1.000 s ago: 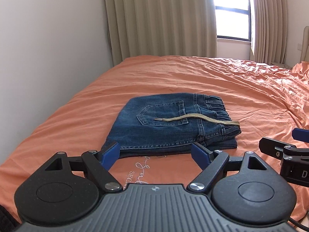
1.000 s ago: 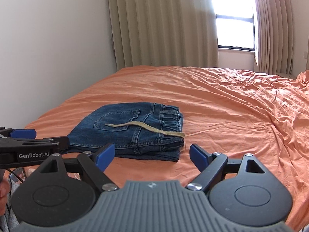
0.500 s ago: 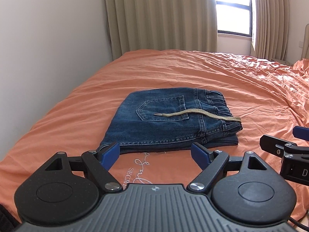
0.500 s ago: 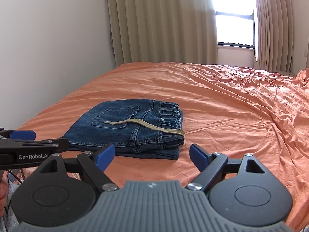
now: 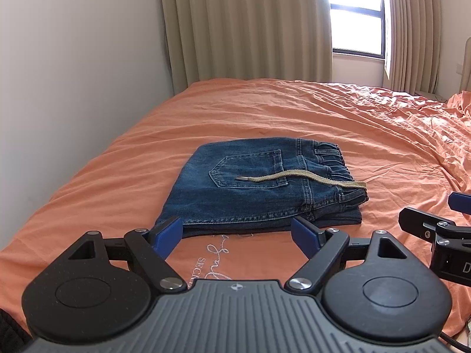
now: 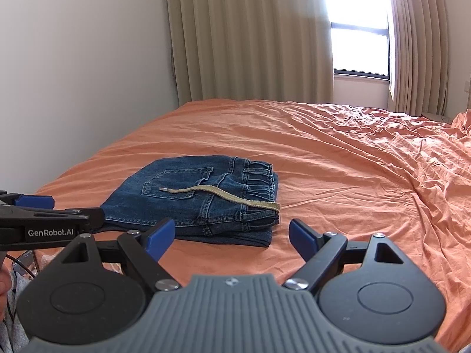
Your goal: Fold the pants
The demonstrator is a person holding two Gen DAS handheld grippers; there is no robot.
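Blue denim pants [image 5: 259, 182] [image 6: 200, 200] lie folded in a compact stack on the orange bed sheet [image 5: 338, 117] [image 6: 338, 158], back pocket up, waistband to the right. A tan drawstring [image 5: 309, 176] [image 6: 223, 194] trails across the top. My left gripper [image 5: 237, 235] hovers open just short of the stack's near edge, holding nothing. My right gripper [image 6: 228, 234] is open too, empty, near the stack's front right corner. Each gripper shows at the edge of the other's view: the right one [image 5: 435, 223], the left one [image 6: 44, 220].
A white wall [image 5: 73, 73] runs along the bed's left side. Beige curtains [image 5: 244, 26] and a bright window [image 5: 356, 29] stand behind the bed. The sheet is wrinkled to the right [image 6: 412, 158]. Cables and part of a hand [image 6: 3, 282] show at the lower left.
Both grippers have drawn back and risen slightly, so the folded pants sit farther away in both views. The pants have not moved. Both grippers stay open.
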